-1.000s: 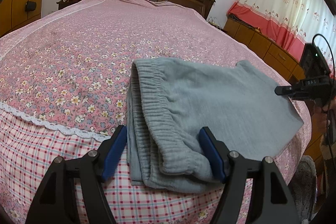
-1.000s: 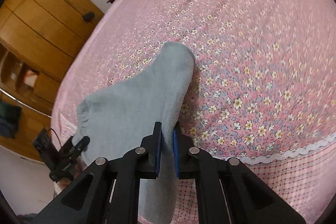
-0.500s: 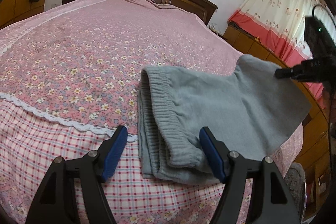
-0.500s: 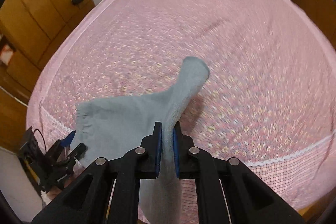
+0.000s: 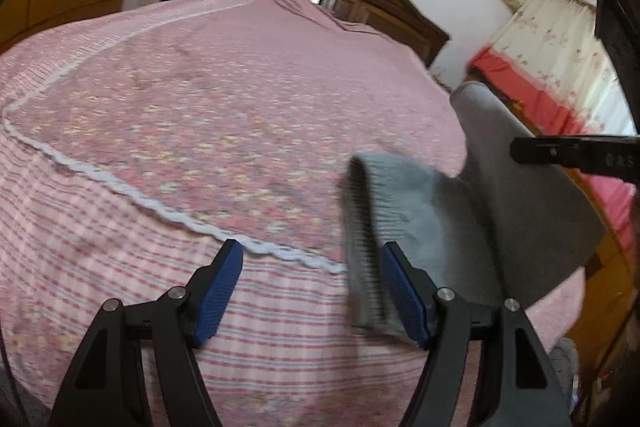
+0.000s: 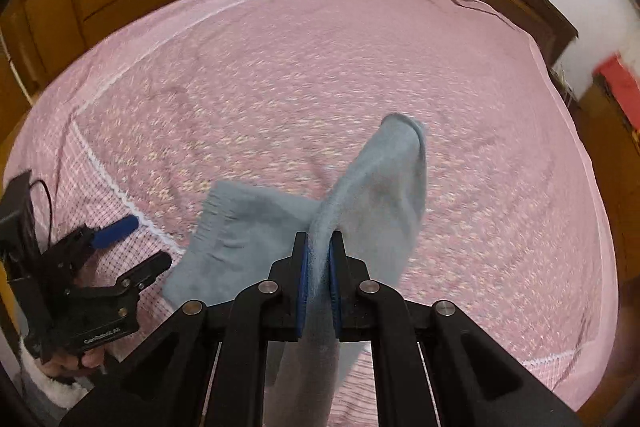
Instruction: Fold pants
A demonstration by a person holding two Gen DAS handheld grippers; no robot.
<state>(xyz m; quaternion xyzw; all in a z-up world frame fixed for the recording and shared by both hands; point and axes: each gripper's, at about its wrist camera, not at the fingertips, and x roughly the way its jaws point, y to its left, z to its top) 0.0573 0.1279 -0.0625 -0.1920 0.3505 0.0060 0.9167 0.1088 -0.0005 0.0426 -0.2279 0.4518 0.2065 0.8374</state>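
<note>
My right tongs are clamped tight on the pants, lifted above the bed; my left tongs gape wide beside the waistband

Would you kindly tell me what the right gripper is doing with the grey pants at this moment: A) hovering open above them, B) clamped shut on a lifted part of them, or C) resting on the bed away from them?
B: the right gripper has its blue pads closed on the grey pants, whose fabric rises off the bed.

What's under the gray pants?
Under the gray pants lies the pink flowered bedspread. The right claw pinches one end up in the air. What the bedspread looks like right beneath the pants is covered.
</note>
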